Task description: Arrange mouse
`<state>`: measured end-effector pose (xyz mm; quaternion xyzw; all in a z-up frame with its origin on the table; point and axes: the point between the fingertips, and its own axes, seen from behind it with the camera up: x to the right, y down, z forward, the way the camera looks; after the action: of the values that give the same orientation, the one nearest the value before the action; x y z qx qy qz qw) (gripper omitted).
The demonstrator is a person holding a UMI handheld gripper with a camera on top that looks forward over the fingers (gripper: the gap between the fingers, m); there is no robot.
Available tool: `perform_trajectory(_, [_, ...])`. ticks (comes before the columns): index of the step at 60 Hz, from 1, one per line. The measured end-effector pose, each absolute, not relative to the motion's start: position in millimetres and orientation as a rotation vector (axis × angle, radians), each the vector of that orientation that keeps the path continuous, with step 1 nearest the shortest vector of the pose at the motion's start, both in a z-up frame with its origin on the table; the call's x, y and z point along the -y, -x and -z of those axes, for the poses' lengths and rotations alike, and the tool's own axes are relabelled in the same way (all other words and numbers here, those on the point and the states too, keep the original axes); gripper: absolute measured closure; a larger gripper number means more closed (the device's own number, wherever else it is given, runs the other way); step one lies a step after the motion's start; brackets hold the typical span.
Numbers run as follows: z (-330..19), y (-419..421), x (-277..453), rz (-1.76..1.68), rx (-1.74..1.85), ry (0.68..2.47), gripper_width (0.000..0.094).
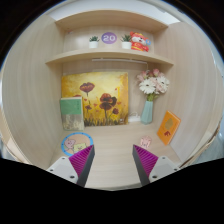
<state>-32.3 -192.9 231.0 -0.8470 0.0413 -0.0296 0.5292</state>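
magenta-padded gripper (115, 163) jaws spread over smooth pale desk (112, 150), flat round coaster (76, 143) beyond.

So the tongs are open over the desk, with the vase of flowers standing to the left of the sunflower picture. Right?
Not quite. The gripper view shows the vase of flowers standing to the right of the sunflower picture, not the left. The rest holds: the tongs are open over the desk, with nothing between them.

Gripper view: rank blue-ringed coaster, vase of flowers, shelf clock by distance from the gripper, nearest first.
From the open gripper:
1. blue-ringed coaster, on the desk just ahead of the left finger.
2. vase of flowers, further back on the right, near the wall.
3. shelf clock, up on the shelf, centre.
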Motion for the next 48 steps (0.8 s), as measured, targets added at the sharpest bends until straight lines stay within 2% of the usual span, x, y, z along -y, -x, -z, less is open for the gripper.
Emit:
perform_trajectory(5, [-212.3, 34.2, 196.4, 0.06, -0.084, 2.058, 0.0177])
perform_trajectory(16, [-146.4, 17.0, 196.3, 0.04, -0.036, 2.14, 0.0173])
perform_trajectory(32, [-57.4, -74.4, 181.5, 0.05, -0.064, 2.263, 0.0175])
perform_trajectory(48, [-3.3, -152.1, 114.8, 0.044, -0.058, 2.355, 0.0192])
